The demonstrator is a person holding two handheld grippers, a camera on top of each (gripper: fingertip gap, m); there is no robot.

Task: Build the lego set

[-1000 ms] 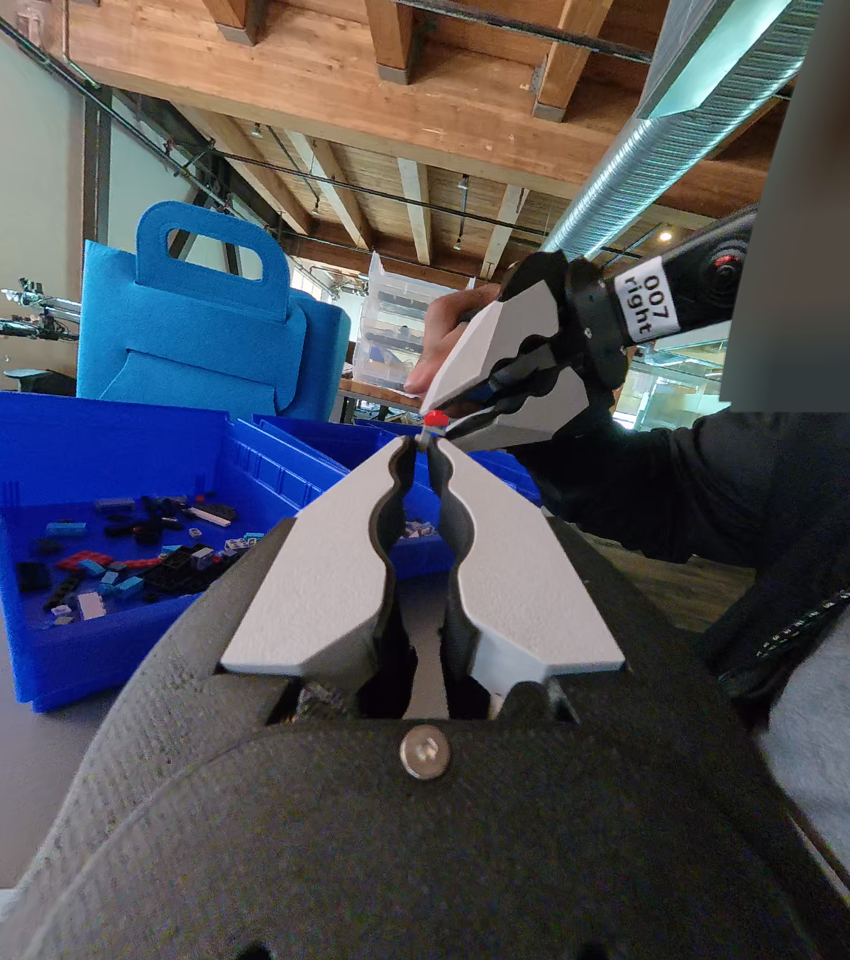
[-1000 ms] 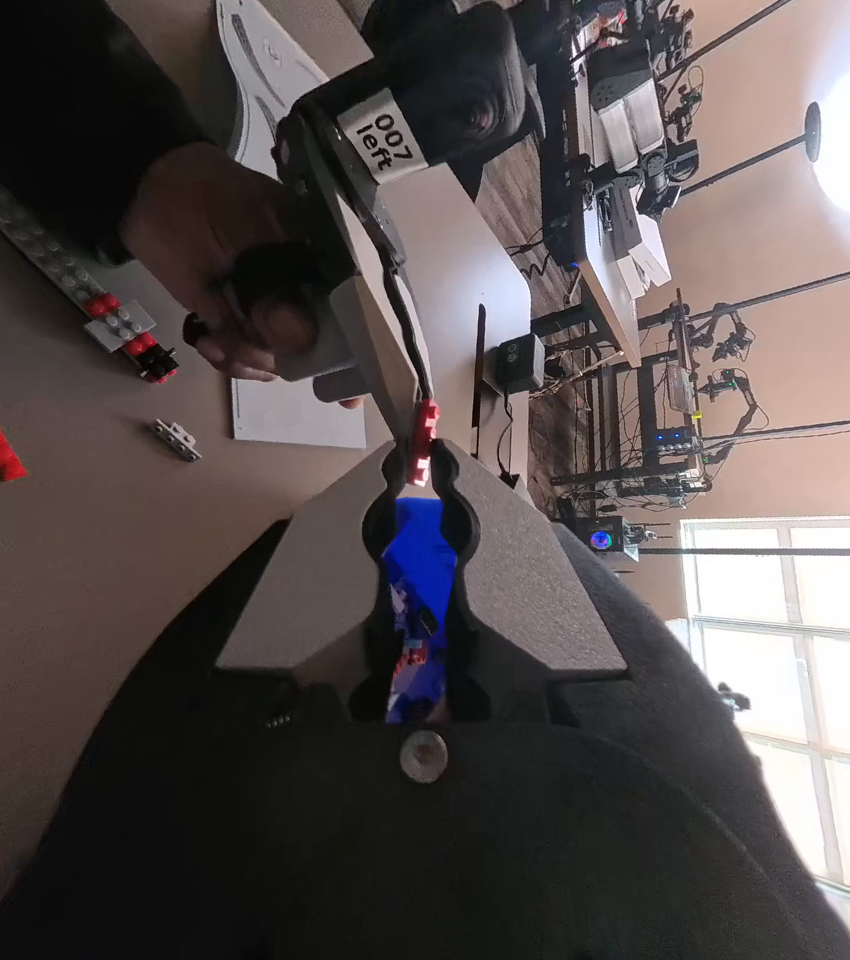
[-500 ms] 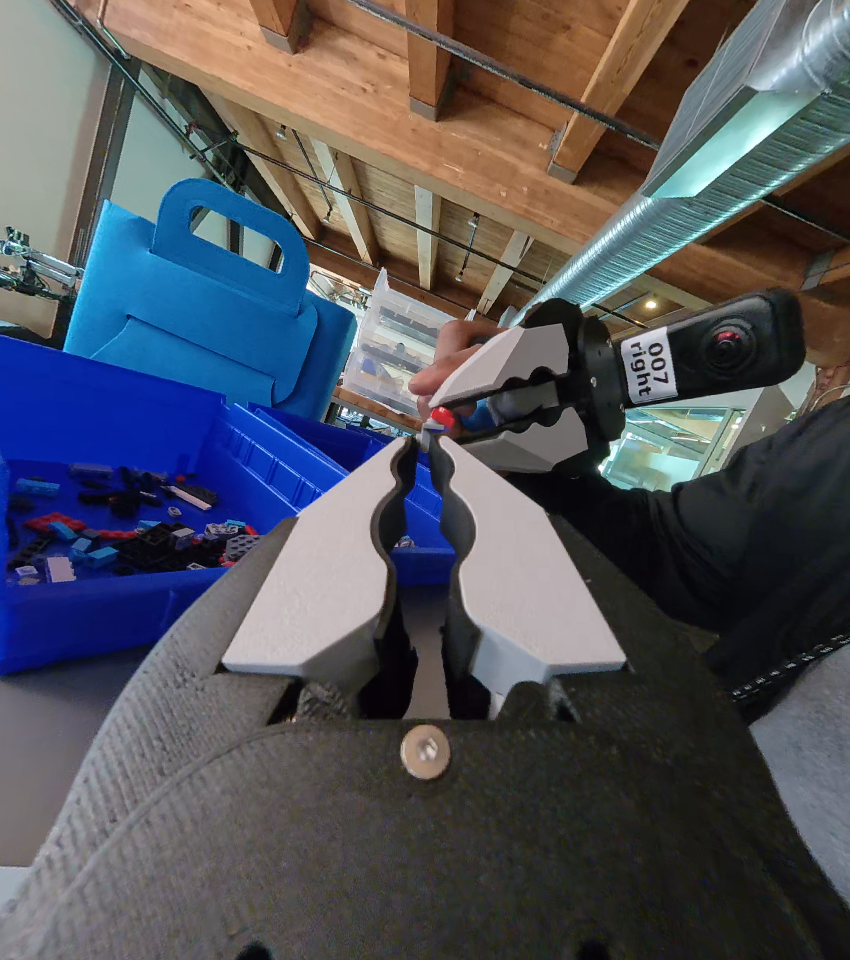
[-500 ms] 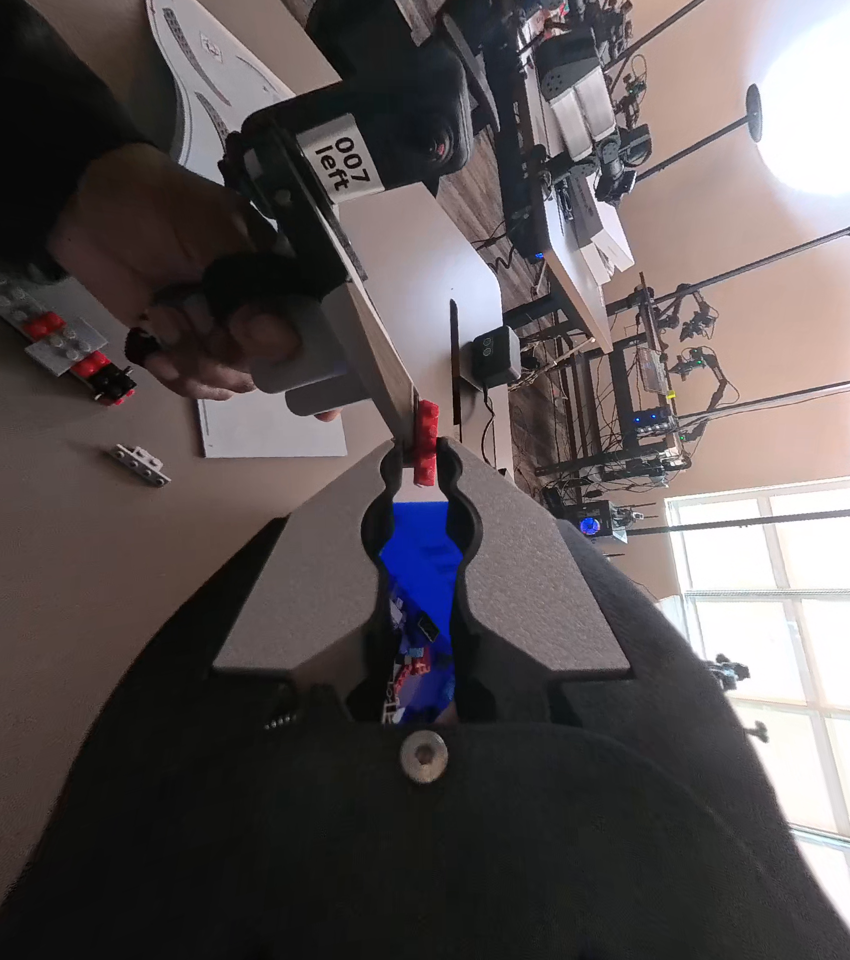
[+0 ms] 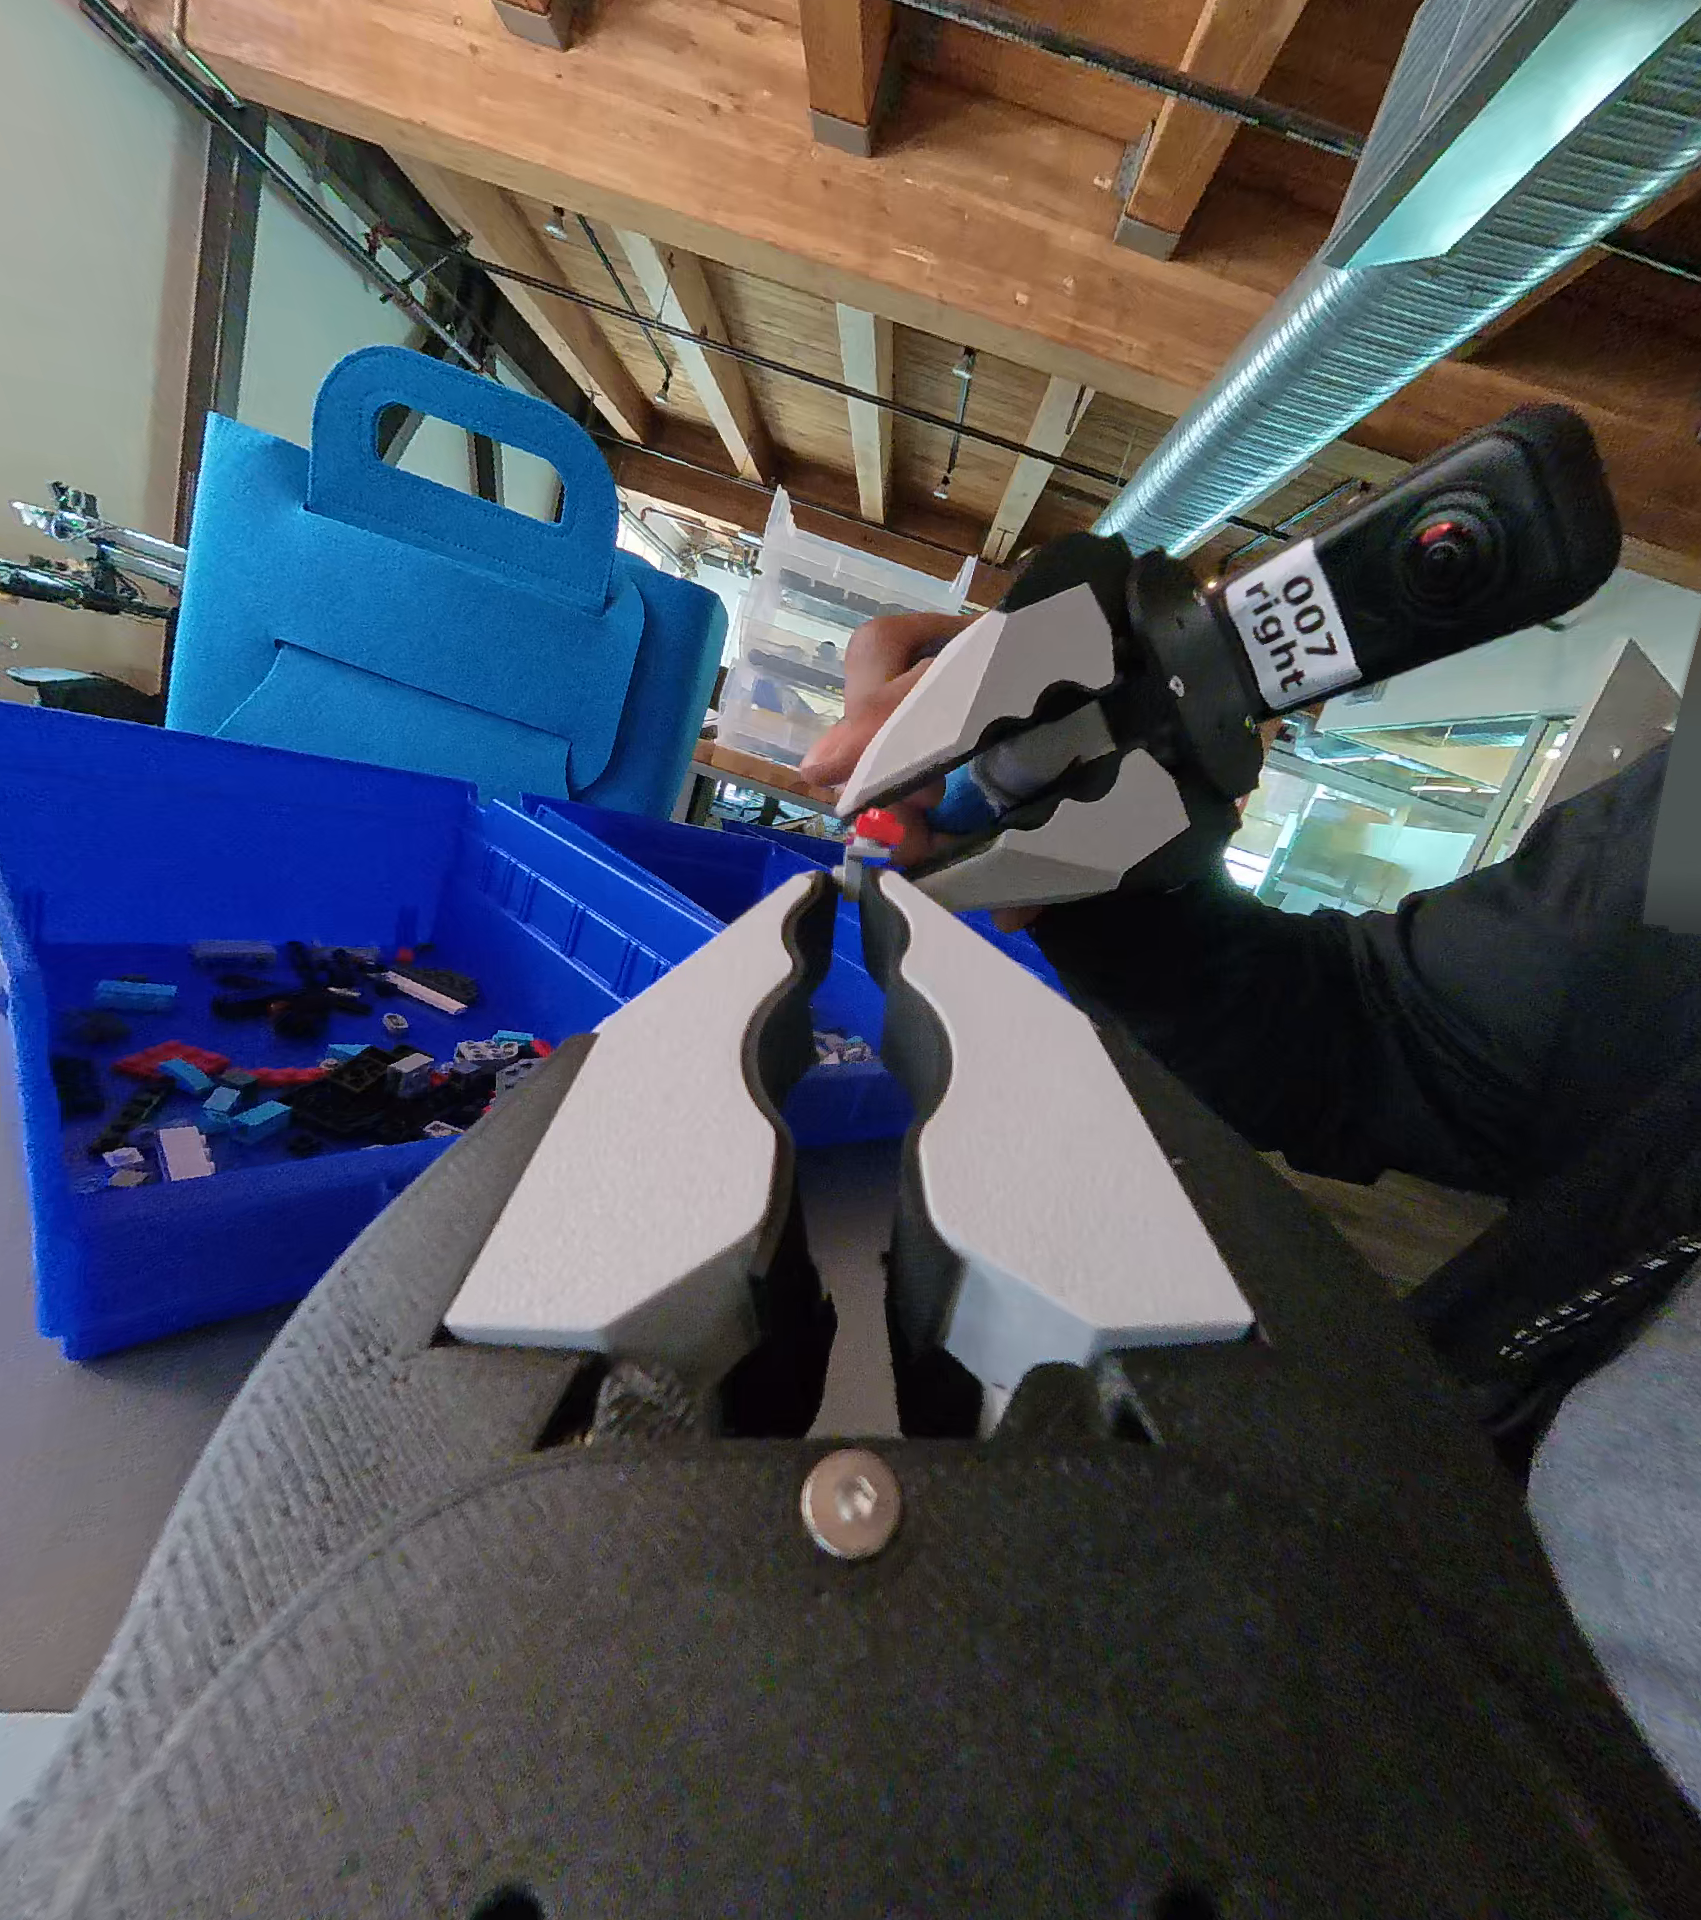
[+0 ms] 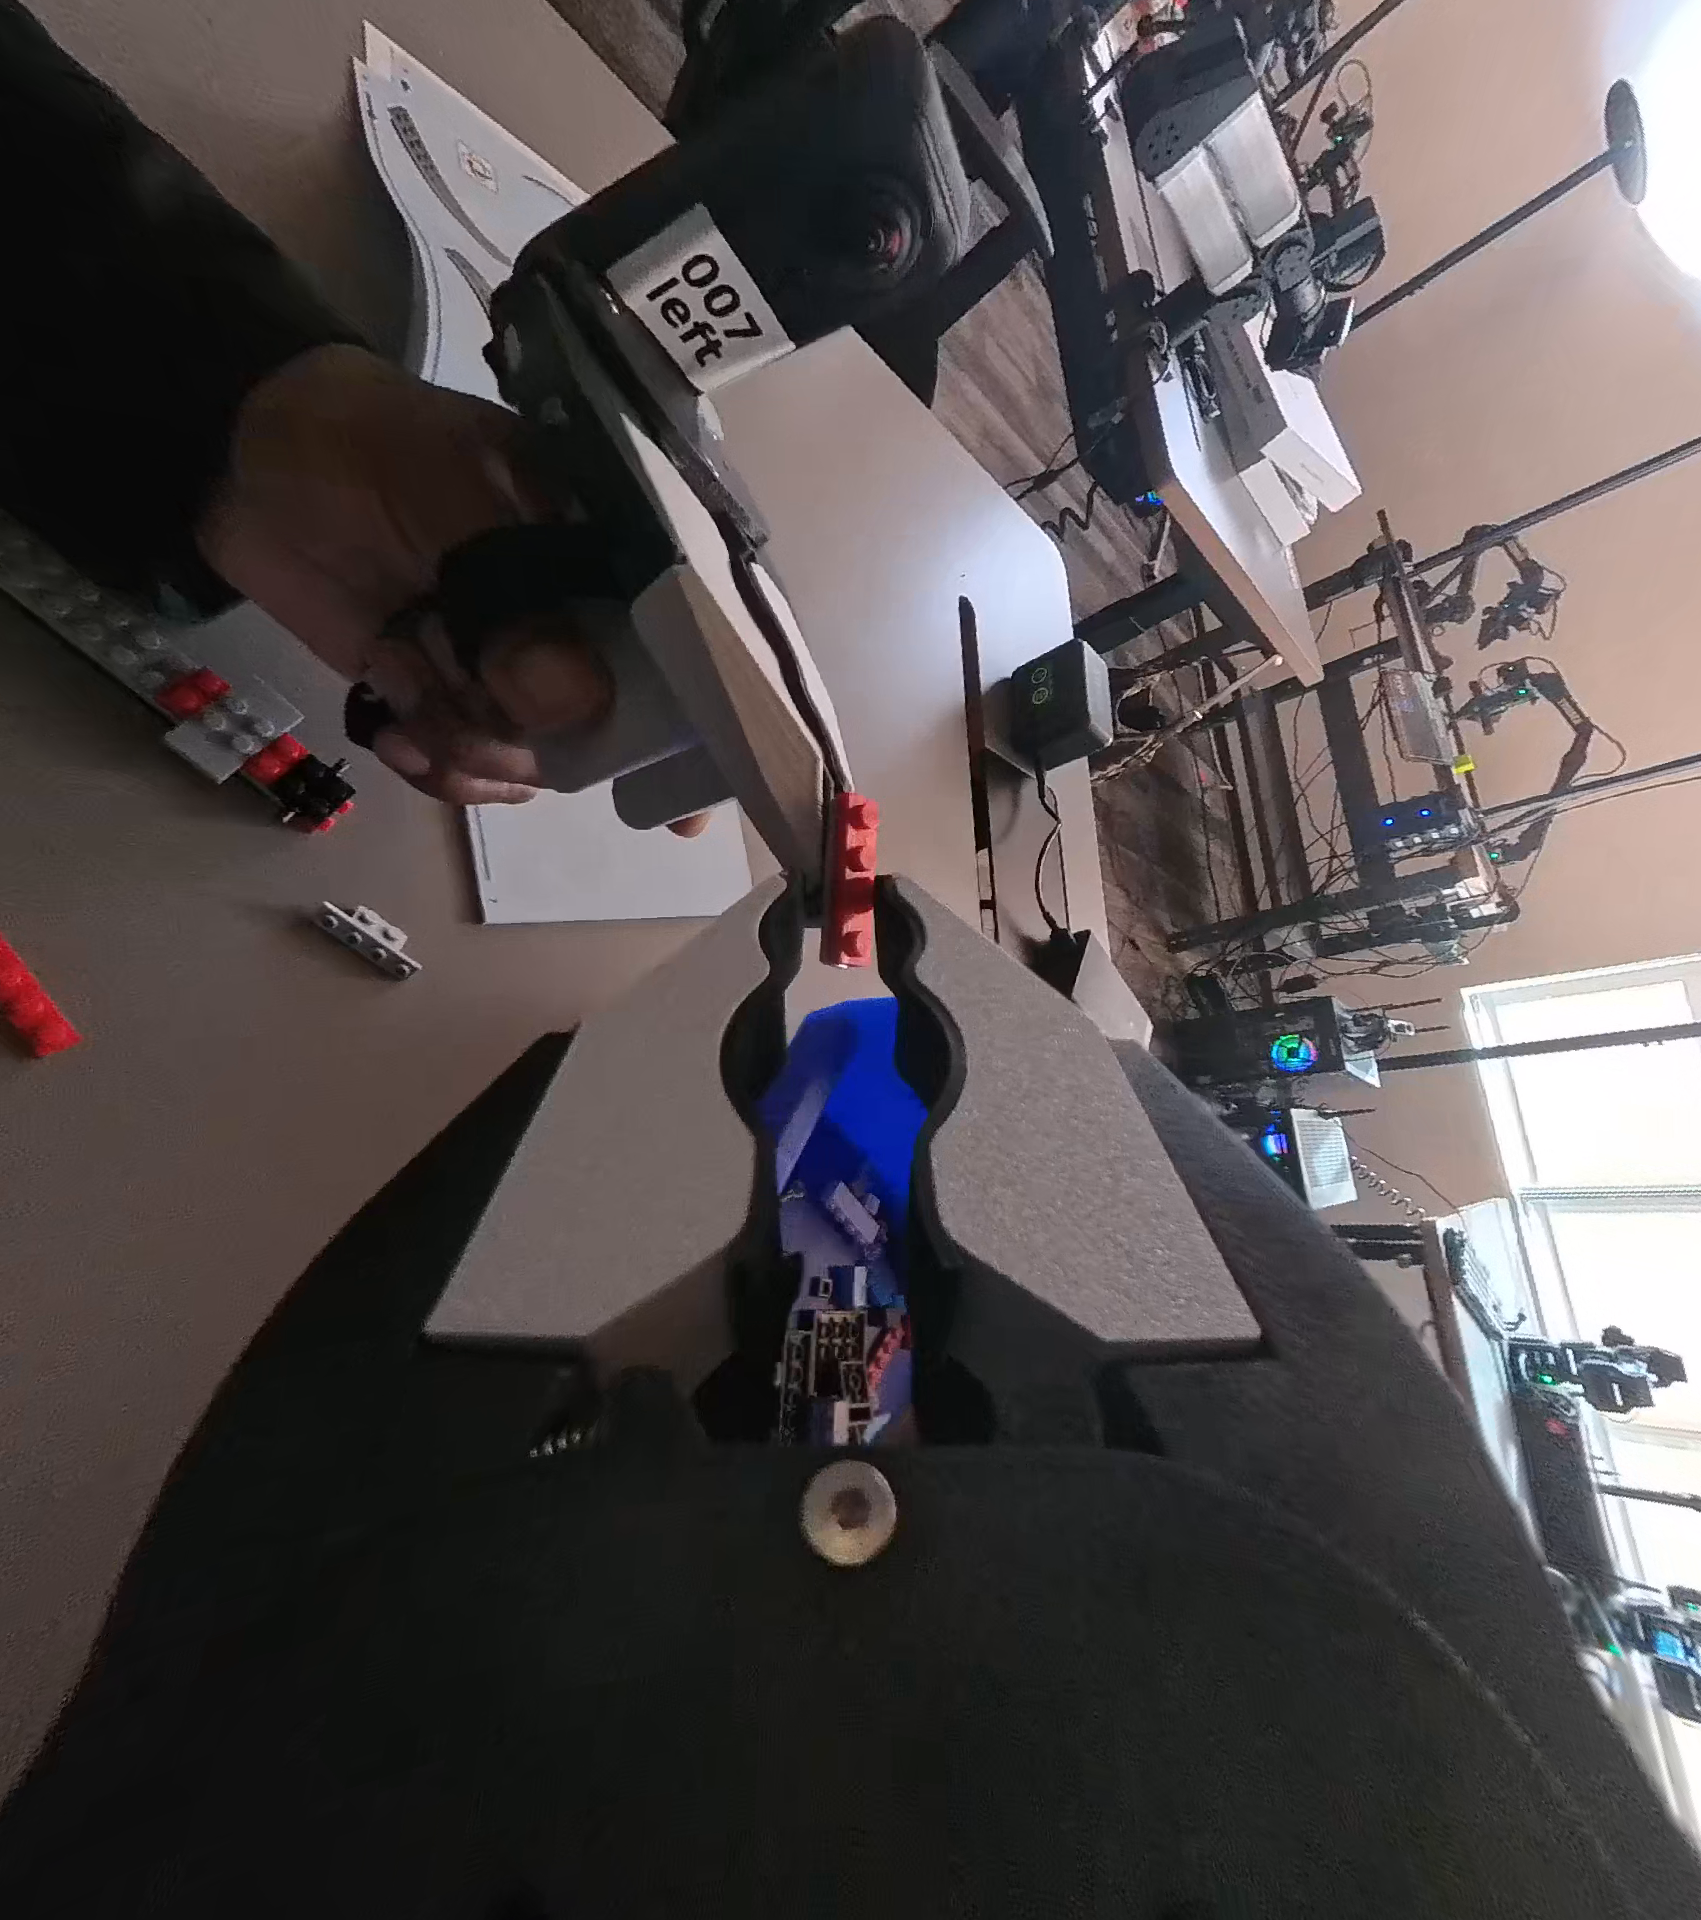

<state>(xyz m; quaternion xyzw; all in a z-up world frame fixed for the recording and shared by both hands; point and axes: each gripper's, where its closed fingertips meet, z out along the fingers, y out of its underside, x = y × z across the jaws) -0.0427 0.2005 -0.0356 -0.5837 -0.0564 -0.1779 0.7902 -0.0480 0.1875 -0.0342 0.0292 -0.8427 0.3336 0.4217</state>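
Observation:
My left gripper (image 5: 846, 885) is shut on a small grey piece (image 5: 852, 865), held up in the air above the table. My right gripper (image 6: 830, 896) is shut on a red brick (image 6: 851, 883), which also shows in the left wrist view (image 5: 875, 828). The two grippers meet tip to tip, and the red brick presses against the grey piece. In the right wrist view the left gripper (image 6: 815, 836) comes in from the upper left. In the left wrist view the right gripper (image 5: 877, 842) comes in from the upper right. A part-built grey plate with red and black bricks (image 6: 233, 717) lies on the table.
A blue bin (image 5: 202, 1278) with several loose pieces stands at the left, with more blue bins behind it and a blue felt bag (image 5: 430, 644) farther back. A loose red brick (image 6: 15, 992), a small grey bracket (image 6: 368, 940) and white instruction sheets (image 6: 607, 868) lie on the table. The tips of both grippers are at nearly the same place. From either gripper's tips it is about 15 centimeters to the small grey bracket (image 6: 368, 940).
Both grippers stay joined at the tips on their pieces. The pair has tilted and shifted slightly, so the bin and the table parts sit a little differently in view.

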